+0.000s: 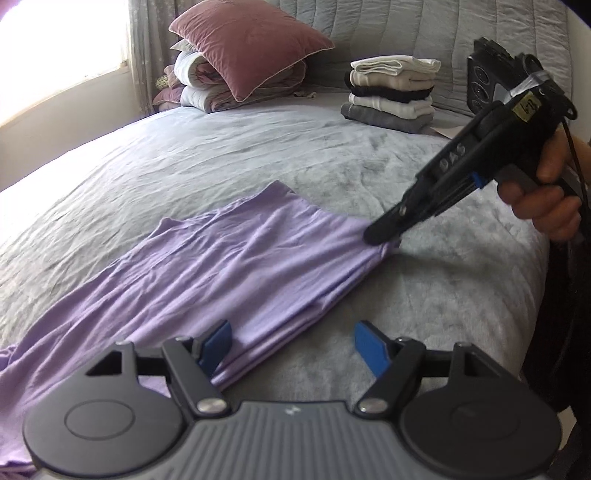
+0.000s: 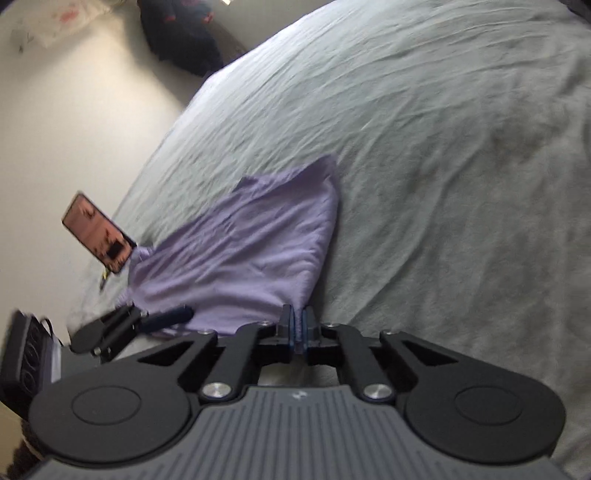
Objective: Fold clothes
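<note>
A lilac garment [image 1: 229, 266] lies partly folded and stretched in a long band across the grey bedspread [image 1: 184, 162]. My right gripper [image 1: 382, 238], held in a hand at the right, is shut on the garment's far right corner, and creases fan out from that pinch. In the right wrist view its jaws [image 2: 297, 325] are pressed together on the lilac fabric [image 2: 240, 251]. My left gripper [image 1: 293, 347] stands open over the garment's near edge, with the left pad [image 1: 218, 347] above the cloth and the right pad above bare bedspread. It also shows from the side [image 2: 162, 316].
A stack of folded clothes [image 1: 391, 96] sits at the back by the quilted headboard [image 1: 424, 33]. A pink pillow [image 1: 251, 48] leans on rolled quilts [image 1: 199, 92] by the window. A phone [image 2: 98, 232] stands at the bed's edge.
</note>
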Motion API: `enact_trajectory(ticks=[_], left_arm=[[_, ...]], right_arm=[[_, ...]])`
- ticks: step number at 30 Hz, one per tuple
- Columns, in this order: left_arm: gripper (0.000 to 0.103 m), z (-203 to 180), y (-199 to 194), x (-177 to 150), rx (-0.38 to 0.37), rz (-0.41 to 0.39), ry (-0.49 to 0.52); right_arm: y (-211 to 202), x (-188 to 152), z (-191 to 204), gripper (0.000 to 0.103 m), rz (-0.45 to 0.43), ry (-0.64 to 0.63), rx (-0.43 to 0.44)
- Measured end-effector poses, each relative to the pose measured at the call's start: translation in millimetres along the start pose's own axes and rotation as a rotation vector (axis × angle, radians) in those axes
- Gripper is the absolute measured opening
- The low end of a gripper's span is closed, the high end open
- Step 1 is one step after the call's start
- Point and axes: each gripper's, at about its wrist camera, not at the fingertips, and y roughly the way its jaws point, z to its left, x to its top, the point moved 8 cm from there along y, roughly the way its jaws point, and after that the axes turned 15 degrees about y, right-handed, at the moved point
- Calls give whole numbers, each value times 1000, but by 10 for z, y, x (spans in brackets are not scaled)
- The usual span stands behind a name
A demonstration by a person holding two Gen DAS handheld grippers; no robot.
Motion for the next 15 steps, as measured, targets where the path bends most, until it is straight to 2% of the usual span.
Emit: enact_trajectory(ticks=[3, 5, 9, 11, 14, 15], left_arm=[[75, 6, -34, -41, 0, 7, 12], [75, 32, -56, -57, -1, 8, 2], [75, 125, -102, -54, 1, -17, -84], [75, 125, -102, -18, 7, -38, -108], [75, 33, -83, 63, 8, -65, -84], [75, -9, -69, 98, 11, -70, -64]], right_arm=[[41, -8, -45, 4, 13, -8, -5], [47, -22, -28, 13, 13, -17, 9], [41, -12, -14, 17, 1, 4, 49], [48, 18, -45, 22, 6, 45, 78], [55, 31, -31, 33, 21, 80, 112], [53, 34, -23, 34, 26, 84, 118]])
